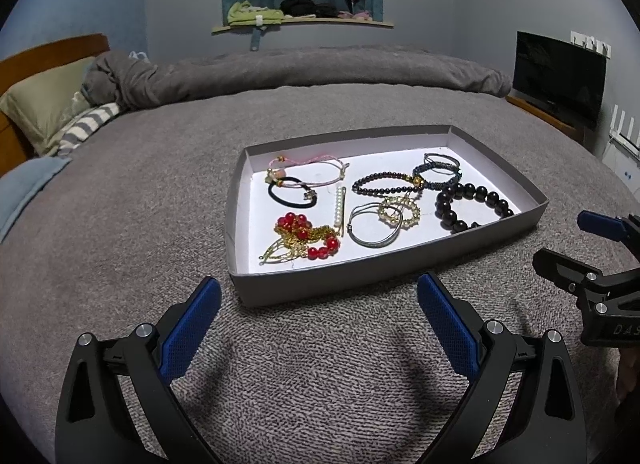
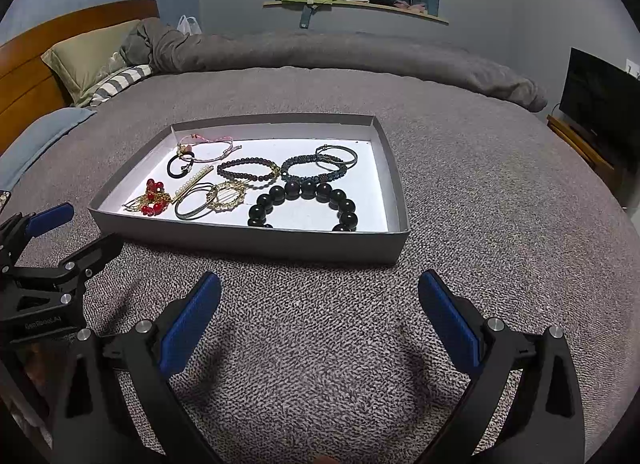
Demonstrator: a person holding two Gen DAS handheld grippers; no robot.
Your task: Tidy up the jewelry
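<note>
A shallow grey tray with a white floor lies on the grey bedspread; it also shows in the right wrist view. In it lie several pieces: a large black bead bracelet, a small dark bead bracelet, a red and gold bead piece, a pearl hair clip, a silver bangle, a black hair tie. My left gripper is open and empty, just short of the tray's near wall. My right gripper is open and empty, also in front of the tray.
The bed's grey bedspread spreads all around the tray. Pillows and a wooden headboard are at the far left. A TV stands at the right. A window sill with clothes is behind.
</note>
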